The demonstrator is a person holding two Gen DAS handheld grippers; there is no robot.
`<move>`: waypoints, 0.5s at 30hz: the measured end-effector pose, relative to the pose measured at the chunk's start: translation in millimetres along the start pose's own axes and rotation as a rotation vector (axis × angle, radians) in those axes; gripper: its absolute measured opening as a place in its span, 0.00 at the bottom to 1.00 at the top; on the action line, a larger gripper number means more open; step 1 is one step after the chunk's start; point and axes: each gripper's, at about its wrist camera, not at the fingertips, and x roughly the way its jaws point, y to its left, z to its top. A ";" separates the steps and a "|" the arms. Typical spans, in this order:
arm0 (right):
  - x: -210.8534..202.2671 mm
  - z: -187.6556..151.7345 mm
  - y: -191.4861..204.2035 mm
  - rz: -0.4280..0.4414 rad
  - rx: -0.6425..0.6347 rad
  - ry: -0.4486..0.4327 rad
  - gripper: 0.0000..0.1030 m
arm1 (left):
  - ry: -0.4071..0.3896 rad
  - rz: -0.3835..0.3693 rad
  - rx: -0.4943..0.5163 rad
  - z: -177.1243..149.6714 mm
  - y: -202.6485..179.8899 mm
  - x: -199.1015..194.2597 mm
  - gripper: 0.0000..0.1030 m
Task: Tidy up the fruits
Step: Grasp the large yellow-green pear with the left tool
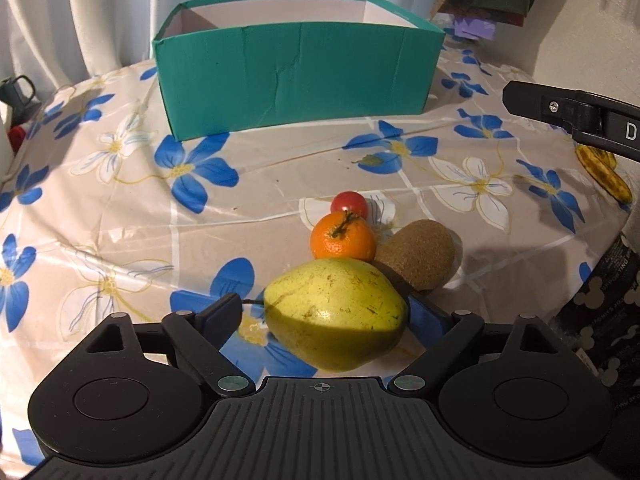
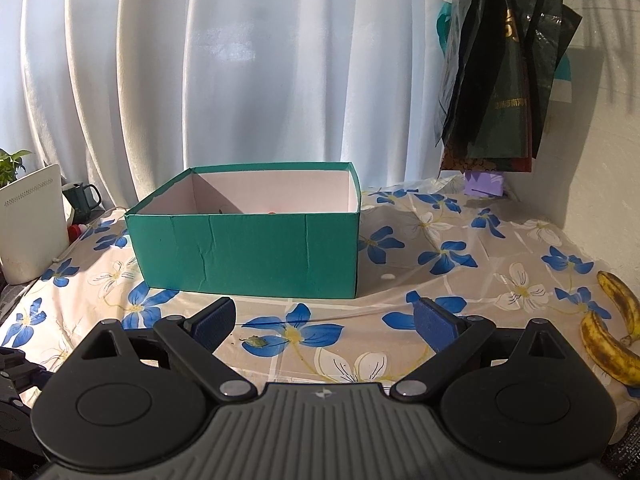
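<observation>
Left tongs [image 1: 324,312], spread apart, straddle the pear [image 1: 336,312] at lower centre on the tabletop [image 1: 120,220], below the teal box [image 1: 296,80]; right tongs [image 2: 326,320] gape empty.

Backlit room, heavy fisheye on both views

We get daylight glowing through the white curtain [image 2: 224,60], so it blows out pale blue, while the teal box [image 2: 248,256] front sits in shade. Sun patches and hard shadows stripe the tablecloth [image 1: 120,208]; the pear [image 1: 336,312] is half lit. Edges bend hard, corners go dark, focus stays fairly sharp.
</observation>
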 end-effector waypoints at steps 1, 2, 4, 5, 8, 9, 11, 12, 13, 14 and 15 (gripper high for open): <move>0.1 0.1 0.3 0.000 -0.001 0.000 0.93 | 0.006 -0.006 -0.006 -0.1 0.3 1.7 0.87; 0.2 0.2 0.5 0.001 0.000 -0.001 0.93 | 0.010 -0.009 -0.008 -0.4 0.8 3.2 0.87; 0.8 0.1 0.5 0.002 0.001 0.002 0.93 | 0.014 -0.009 -0.007 -0.8 0.9 5.7 0.86; 1.2 0.1 0.6 0.004 0.001 0.002 0.93 | 0.016 -0.009 -0.009 -0.9 1.7 7.1 0.85; 3.3 -0.5 1.6 0.008 -0.004 0.011 0.93 | 0.028 -0.022 -0.018 -0.6 3.0 11.3 0.77; 4.0 -0.9 2.0 0.009 -0.006 0.014 0.93 | 0.029 -0.022 -0.017 -1.1 2.4 12.4 0.76; 5.3 -1.7 3.0 0.010 -0.011 0.021 0.93 | 0.015 -0.022 -0.013 -1.9 2.2 12.6 0.76; 5.7 -2.4 3.6 0.012 -0.012 0.024 0.93 | 0.013 -0.023 -0.013 -2.0 2.2 12.5 0.76; 5.9 -2.9 3.8 0.013 -0.014 0.026 0.93 | 0.011 -0.024 -0.016 -2.0 2.5 12.4 0.76; 6.1 -3.6 4.3 0.014 -0.017 0.028 0.93 | 0.009 -0.022 -0.019 -2.3 2.9 12.1 0.75; 6.3 -4.1 4.9 0.015 -0.020 0.030 0.93 | 0.007 -0.012 -0.011 -2.1 2.4 11.8 0.75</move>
